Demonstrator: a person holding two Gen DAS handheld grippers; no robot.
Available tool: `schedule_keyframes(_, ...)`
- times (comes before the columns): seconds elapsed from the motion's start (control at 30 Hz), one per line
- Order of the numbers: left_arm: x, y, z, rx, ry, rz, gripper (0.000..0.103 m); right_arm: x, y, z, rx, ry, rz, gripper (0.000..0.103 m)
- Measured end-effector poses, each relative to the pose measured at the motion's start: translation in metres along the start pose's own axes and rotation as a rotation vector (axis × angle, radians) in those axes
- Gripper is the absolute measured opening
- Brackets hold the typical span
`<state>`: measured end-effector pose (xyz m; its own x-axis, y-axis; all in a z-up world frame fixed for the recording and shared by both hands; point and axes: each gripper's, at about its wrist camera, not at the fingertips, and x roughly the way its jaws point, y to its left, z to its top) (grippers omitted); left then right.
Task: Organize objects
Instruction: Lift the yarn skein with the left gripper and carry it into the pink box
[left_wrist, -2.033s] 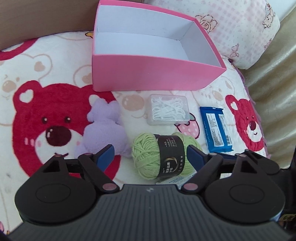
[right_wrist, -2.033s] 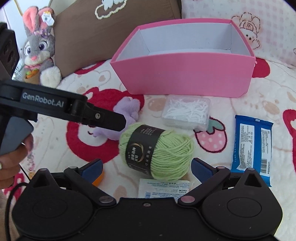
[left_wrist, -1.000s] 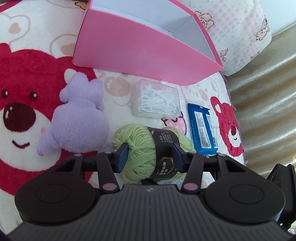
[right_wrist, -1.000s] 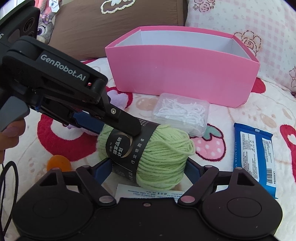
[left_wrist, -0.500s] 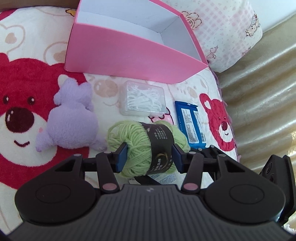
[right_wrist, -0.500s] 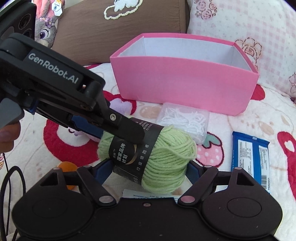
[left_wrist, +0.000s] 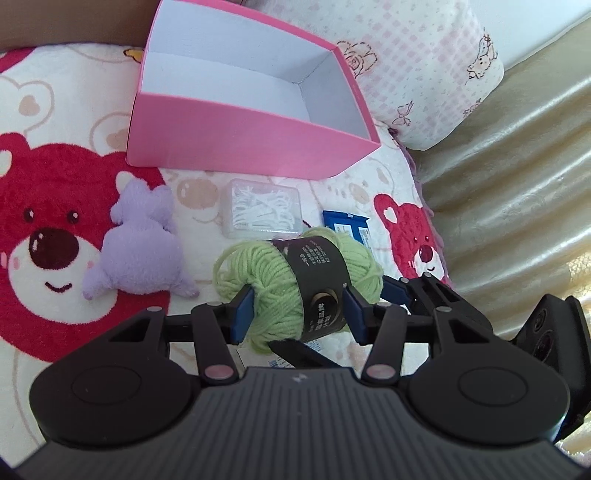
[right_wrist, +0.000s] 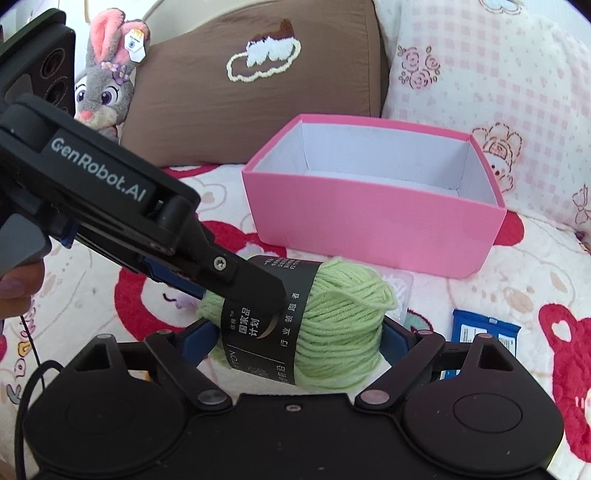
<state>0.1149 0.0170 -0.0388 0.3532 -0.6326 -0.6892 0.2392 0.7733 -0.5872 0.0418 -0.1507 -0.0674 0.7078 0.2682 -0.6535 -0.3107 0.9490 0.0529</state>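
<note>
A ball of green yarn (left_wrist: 295, 280) with a dark paper band is clamped between the blue pads of my left tool (left_wrist: 299, 314), lifted above the bear-print blanket (left_wrist: 48, 206). My right tool (right_wrist: 295, 343) sits around the same ball, its pads beside each end; I cannot tell if they press it. Ahead of both tools stands an open pink box (left_wrist: 236, 147). Between box and yarn lies a clear case of floss picks (left_wrist: 262, 212); left of my left tool rests a purple plush (left_wrist: 140, 251).
</note>
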Motion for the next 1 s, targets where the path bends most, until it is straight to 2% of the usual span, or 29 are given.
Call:
schedule_keyframes(0.13,-0.011,-0.011,-0.002,0.037,-0.008,0.016,0.05,-0.014,0.003,0.009,-0.009,-0.026,0.006,0.093)
schedule_keyframes(0.33,-0.028,-0.03,-0.008,0.074,-0.023,0.056,0.052,-0.031,0.016,0.02,-0.133,-0.036,0.008,0.093)
schedule_keyframes(0.5,-0.043,-0.044,-0.01,0.086,-0.055,0.065,0.052,-0.044,0.014,0.031,-0.134,-0.042,0.039,0.093)
schedule_keyframes(0.73,-0.055,-0.074,-0.006,0.068,-0.108,0.067,0.052,-0.065,0.002,0.044,-0.123,-0.077,0.038,0.092)
schedule_keyframes(0.83,-0.062,-0.087,-0.004,0.083,-0.104,0.08,0.052,-0.073,-0.004,0.051,-0.13,-0.078,0.049,0.09)
schedule_keyframes(1.0,-0.074,-0.109,-0.003,0.11,-0.143,0.095,0.053,-0.093,0.0,0.064,-0.233,-0.1,0.024,0.09)
